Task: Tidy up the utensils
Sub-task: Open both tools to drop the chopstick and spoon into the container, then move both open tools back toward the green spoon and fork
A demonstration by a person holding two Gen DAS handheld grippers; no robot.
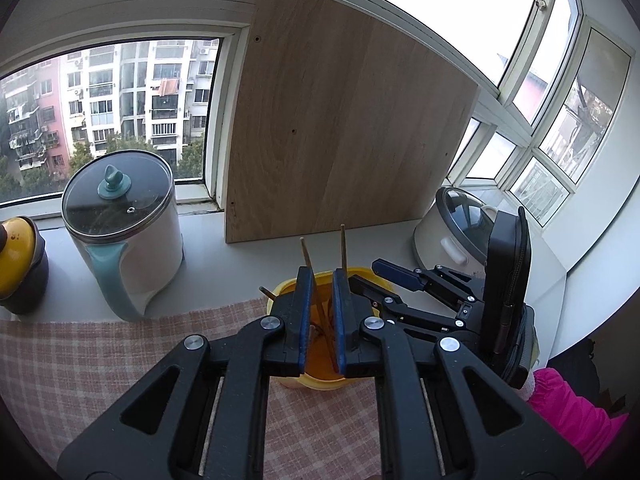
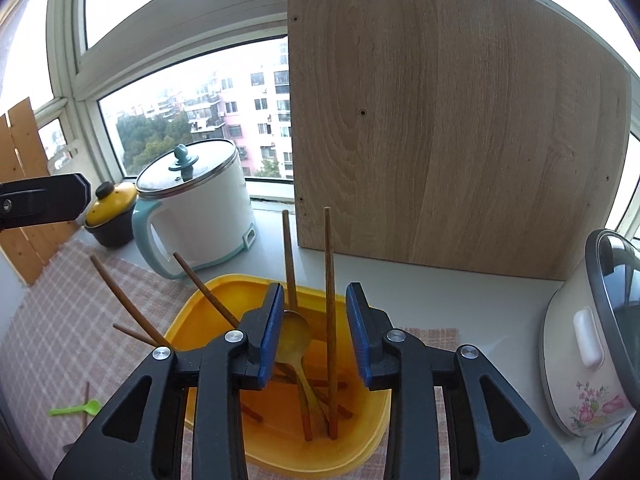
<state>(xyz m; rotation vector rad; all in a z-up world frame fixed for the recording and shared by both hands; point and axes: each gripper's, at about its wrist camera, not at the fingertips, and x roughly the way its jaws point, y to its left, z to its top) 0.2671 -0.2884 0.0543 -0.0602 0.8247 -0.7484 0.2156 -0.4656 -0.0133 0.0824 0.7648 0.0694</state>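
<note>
Most chopsticks (image 2: pixel 330 320) and a spoon (image 2: pixel 295 336) already stand in the yellow tub (image 2: pixel 192 320), both grippers (image 2: pixel 314 336) hover with fingers parted and pinching nothing, while a green spoon (image 2: pixel 76 409) waits on the near-left tabletop.

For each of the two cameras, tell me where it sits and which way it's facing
Left wrist: on the left gripper, angled down over the yellow tub toward the wood board; shows its own fingers, the right gripper and a pink sleeve.
Right wrist: on the right gripper, angled down into the yellow tub holding chopsticks and a spoon; shows its own open fingers.
Shared: tub, board, white pot, checked cloth.
</note>
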